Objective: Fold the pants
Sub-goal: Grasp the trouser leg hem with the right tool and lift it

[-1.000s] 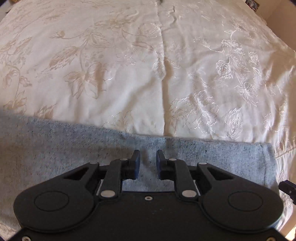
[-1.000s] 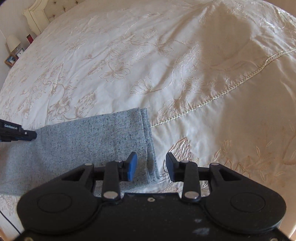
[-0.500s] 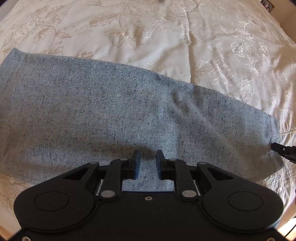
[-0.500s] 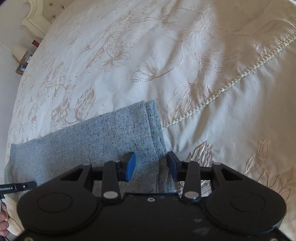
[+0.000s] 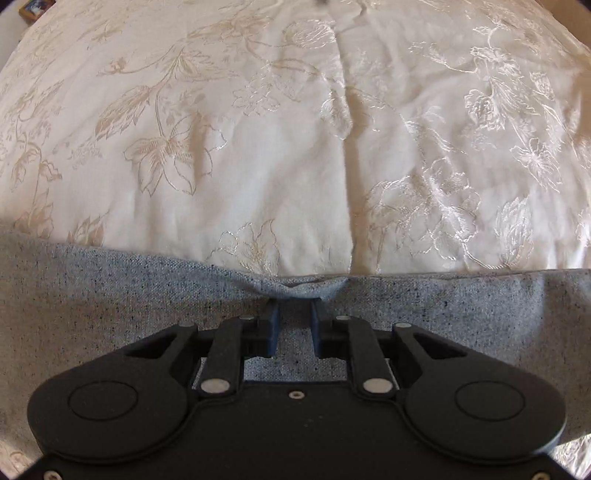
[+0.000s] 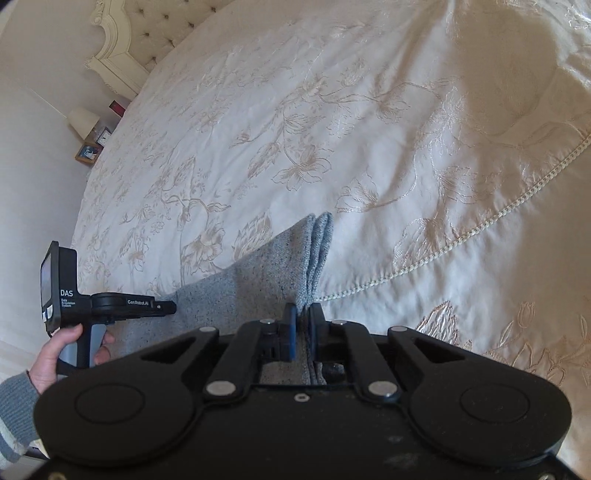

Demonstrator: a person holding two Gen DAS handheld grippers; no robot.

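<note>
1. Right now the pants [image 6: 255,280], grey speckled cloth, lie as a long band on the bed, on its cream embroidered bedspread [image 5: 295,147], near the bed's near edge.
2. At the hem end, seen from the right wrist, the cloth layers are pulled up off the bedspread into a tent whose fold ridge runs away from the camera.
3. Beyond the band's far edge the bedspread is bare up to the tufted headboard [image 6: 162,33]; a corded trim [image 6: 461,243] crosses it to the right of the hem.
4. Just now the right gripper [image 6: 301,325] has been closing, and its fingers [image 6: 290,332] are narrow, pinching the gathered hem layers between the blue pads.
5. It points steeply down at the bed.
6. Meanwhile the left gripper [image 5: 294,314] points almost straight down at the band's far edge, its fingers [image 5: 271,325] narrowly parted with a small raised pucker of cloth between the tips; whether the pads press on it is hard to tell.
7. From the right wrist, the left hand [image 6: 55,350] in a grey knit sleeve grips that tool's handle, left of the band.
8. Both gripper bodies cover the near part of the pants, so the waist end is out of sight.
9. Small things by a lamp [image 6: 83,120] at the bed's far left corner are too small to tell.
</note>
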